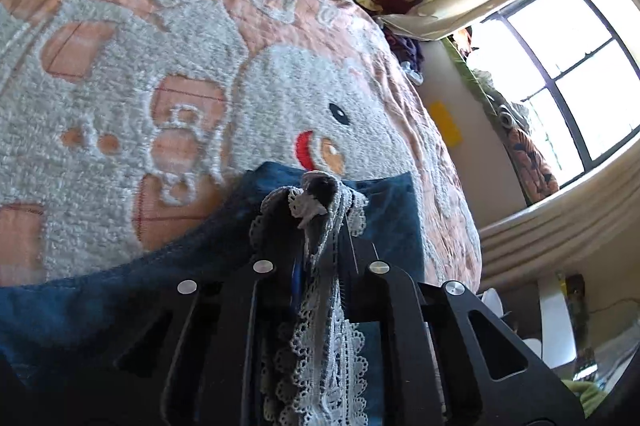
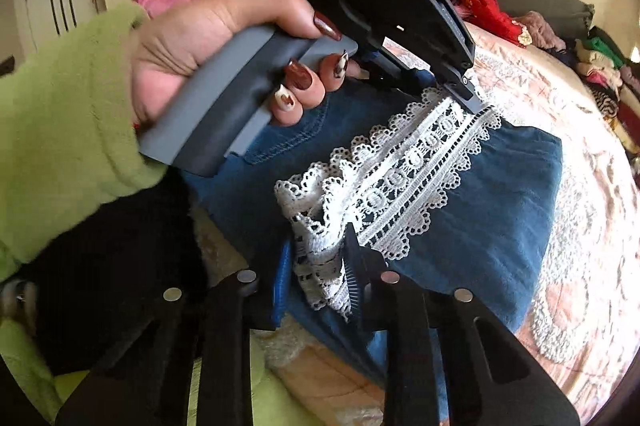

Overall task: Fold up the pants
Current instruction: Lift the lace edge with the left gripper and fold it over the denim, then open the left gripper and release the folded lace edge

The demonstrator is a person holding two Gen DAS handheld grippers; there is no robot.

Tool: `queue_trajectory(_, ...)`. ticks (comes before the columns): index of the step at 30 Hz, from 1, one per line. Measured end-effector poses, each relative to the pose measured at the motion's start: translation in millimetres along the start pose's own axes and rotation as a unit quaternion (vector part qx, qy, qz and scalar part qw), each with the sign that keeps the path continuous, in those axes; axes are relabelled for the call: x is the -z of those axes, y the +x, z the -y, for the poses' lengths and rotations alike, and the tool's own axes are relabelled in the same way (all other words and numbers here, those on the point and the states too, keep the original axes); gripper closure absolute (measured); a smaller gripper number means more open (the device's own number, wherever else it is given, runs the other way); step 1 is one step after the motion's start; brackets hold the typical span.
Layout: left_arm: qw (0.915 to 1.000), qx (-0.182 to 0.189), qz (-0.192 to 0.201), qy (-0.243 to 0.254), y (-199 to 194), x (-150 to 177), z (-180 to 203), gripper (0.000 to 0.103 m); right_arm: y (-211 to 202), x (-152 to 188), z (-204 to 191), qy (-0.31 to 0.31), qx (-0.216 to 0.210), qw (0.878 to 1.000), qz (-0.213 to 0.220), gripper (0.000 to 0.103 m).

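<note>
Pants (image 2: 500, 194) are lying on the bed (image 2: 592, 226), lace hem (image 2: 416, 182) running between both grippers, left gripper (image 2: 474, 106) pinching its far end and right gripper (image 2: 320, 266) clamping its near end.

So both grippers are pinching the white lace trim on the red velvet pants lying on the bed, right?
Not red velvet: the pants are blue denim, as the right wrist view shows. The rest holds: the left gripper and right gripper both pinch the white lace trim, on the pink patterned bedspread.
</note>
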State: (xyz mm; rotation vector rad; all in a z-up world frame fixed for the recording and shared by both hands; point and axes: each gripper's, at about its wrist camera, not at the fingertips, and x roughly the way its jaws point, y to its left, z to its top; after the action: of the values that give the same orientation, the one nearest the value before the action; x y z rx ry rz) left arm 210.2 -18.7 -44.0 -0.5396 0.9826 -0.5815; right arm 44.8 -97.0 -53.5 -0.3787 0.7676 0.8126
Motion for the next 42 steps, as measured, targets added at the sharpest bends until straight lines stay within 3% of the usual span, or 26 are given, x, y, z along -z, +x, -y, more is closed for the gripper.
queue_trajectory(6,0.9992,0.0,0.034,0.023,-29,10,11,0.097,-19,-5,11,0.019,-0.029,0.999,0.014,0.082)
queue_trajectory(13,0.9987,-0.031,0.038,-0.009,-42,16,-21,0.096,-5,-15,-8,-0.03,-0.033,0.999,-0.009,0.082)
queue_trajectory(16,0.9979,-0.054,0.035,0.005,-34,16,-22,0.091,0,-13,-12,-0.04,-0.032,0.999,-0.014,0.076)
queue_trajectory(19,0.9978,-0.052,0.041,0.007,-37,16,-22,0.085,-12,-12,-6,-0.028,-0.057,0.998,-0.006,0.066)
queue_trajectory(21,0.9967,-0.059,0.055,0.01,-43,15,-22,0.072,-21,-14,1,-0.011,-0.076,0.997,0.008,0.057)
queue_trajectory(22,0.9957,-0.066,0.063,0.014,-48,15,-21,0.071,-28,-14,5,-0.004,-0.08,0.997,0.016,0.055)
queue_trajectory(26,0.9869,-0.115,0.101,0.049,-71,18,-8,0.07,-49,-12,34,0.036,-0.051,0.997,0.041,0.053)
queue_trajectory(28,0.9849,-0.12,0.104,0.068,-79,25,3,0.07,-52,-6,51,0.057,-0.032,0.997,0.035,0.053)
queue_trajectory(32,0.9829,-0.123,0.073,0.116,-81,52,29,0.07,-46,11,77,0.085,0.001,0.996,0.002,0.053)
queue_trajectory(37,0.9782,-0.136,0.0,0.157,-63,95,45,0.066,-31,43,81,0.106,0.024,0.992,-0.057,0.053)
queue_trajectory(40,0.973,-0.167,-0.031,0.156,-51,102,39,0.044,-37,50,85,0.12,0.017,0.992,-0.047,0.053)
queue_trajectory(42,0.9711,-0.183,-0.044,0.146,-44,101,32,0.042,-41,54,85,0.123,0.016,0.991,-0.046,0.053)
